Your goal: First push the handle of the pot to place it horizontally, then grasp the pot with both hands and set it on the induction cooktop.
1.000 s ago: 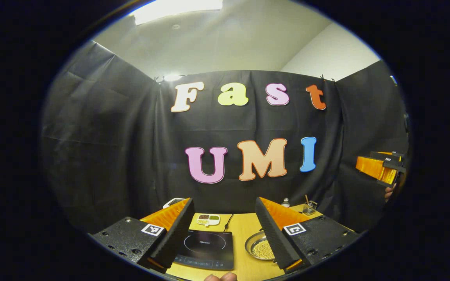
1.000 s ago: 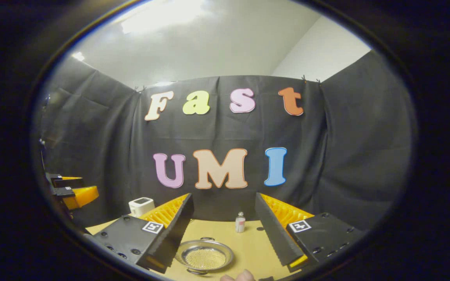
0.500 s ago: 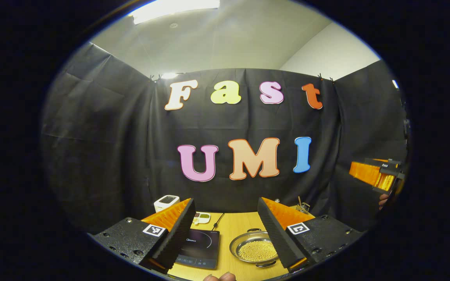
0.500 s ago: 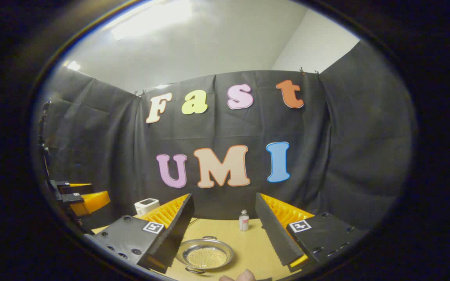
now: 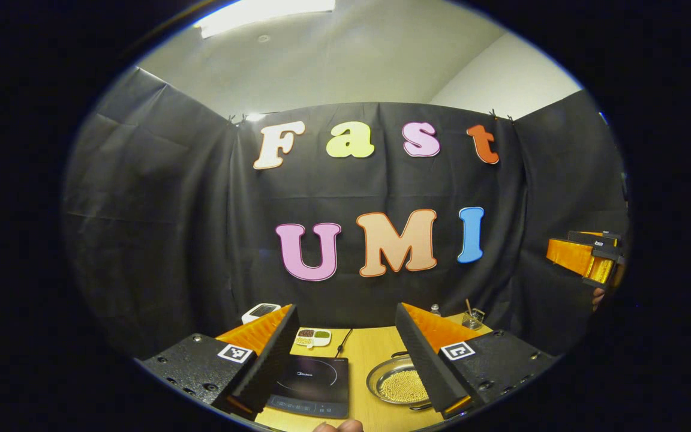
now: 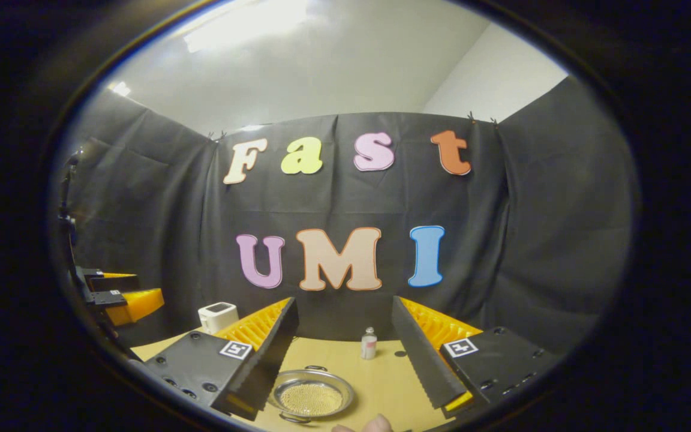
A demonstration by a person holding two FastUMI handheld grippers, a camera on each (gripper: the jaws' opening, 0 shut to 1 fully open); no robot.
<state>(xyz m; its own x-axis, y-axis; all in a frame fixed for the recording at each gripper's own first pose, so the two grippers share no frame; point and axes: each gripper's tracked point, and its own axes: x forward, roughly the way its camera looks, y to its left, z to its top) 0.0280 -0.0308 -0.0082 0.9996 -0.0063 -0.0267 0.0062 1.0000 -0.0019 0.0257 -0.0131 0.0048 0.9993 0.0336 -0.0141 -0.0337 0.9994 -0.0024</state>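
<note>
A shallow metal pot point(image 5: 394, 384) holding yellow beads sits on the wooden table point(image 5: 366, 354), just right of the black induction cooktop point(image 5: 312, 384). Its two small loop handles point toward the far and near sides. My left gripper point(image 5: 345, 309) is open, held above the table's near edge with nothing between its fingers. In the right gripper view the pot point(image 6: 312, 396) lies low between the fingers, one handle at the back and one at the front. My right gripper point(image 6: 343, 300) is also open and holds nothing. Each gripper shows off to the side in the other's view, the right gripper point(image 5: 585, 258) and the left gripper point(image 6: 120, 294).
A white box-shaped device point(image 6: 218, 315) stands at the back left. A small divided dish point(image 5: 312, 337) and the cooktop's cord point(image 5: 342, 345) lie behind the cooktop. A small bottle point(image 6: 369, 343) and a glass with sticks point(image 5: 473, 318) stand at the back right.
Both views swayed slightly: the left gripper view swung right, then partly back left, so the pot slid left and back in it. Both grippers stayed open above the table.
</note>
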